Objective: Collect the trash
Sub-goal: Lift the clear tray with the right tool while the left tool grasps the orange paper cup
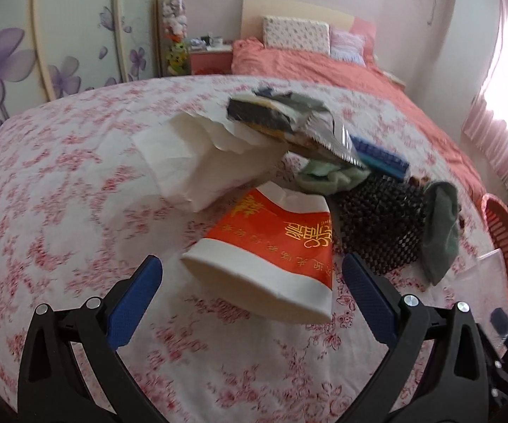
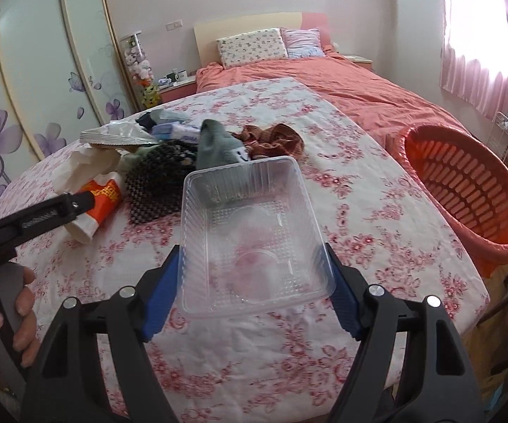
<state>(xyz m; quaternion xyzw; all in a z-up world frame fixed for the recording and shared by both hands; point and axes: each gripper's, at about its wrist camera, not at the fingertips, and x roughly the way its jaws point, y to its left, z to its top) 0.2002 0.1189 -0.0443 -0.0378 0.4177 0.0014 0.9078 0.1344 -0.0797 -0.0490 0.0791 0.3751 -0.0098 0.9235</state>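
Observation:
A crushed red-and-white paper cup [image 1: 271,246] lies on its side on the floral tablecloth, just ahead of my open left gripper [image 1: 254,275]; it also shows in the right wrist view [image 2: 100,204]. My right gripper [image 2: 254,275] is shut on a clear plastic tray [image 2: 250,232], one finger on each long side, and holds it above the table. The left gripper's arm [image 2: 42,215] shows at the left of the right wrist view. Crumpled white paper [image 1: 197,162] and a silver foil wrapper [image 1: 324,141] lie behind the cup.
An orange slatted basket [image 2: 465,190] stands off the table's right edge, also in the left wrist view [image 1: 507,246]. A black mesh mat [image 1: 380,225], a grey sock [image 1: 440,225], a brown cloth [image 2: 275,137] and a blue pack [image 1: 380,158] lie in the pile. A bed is beyond.

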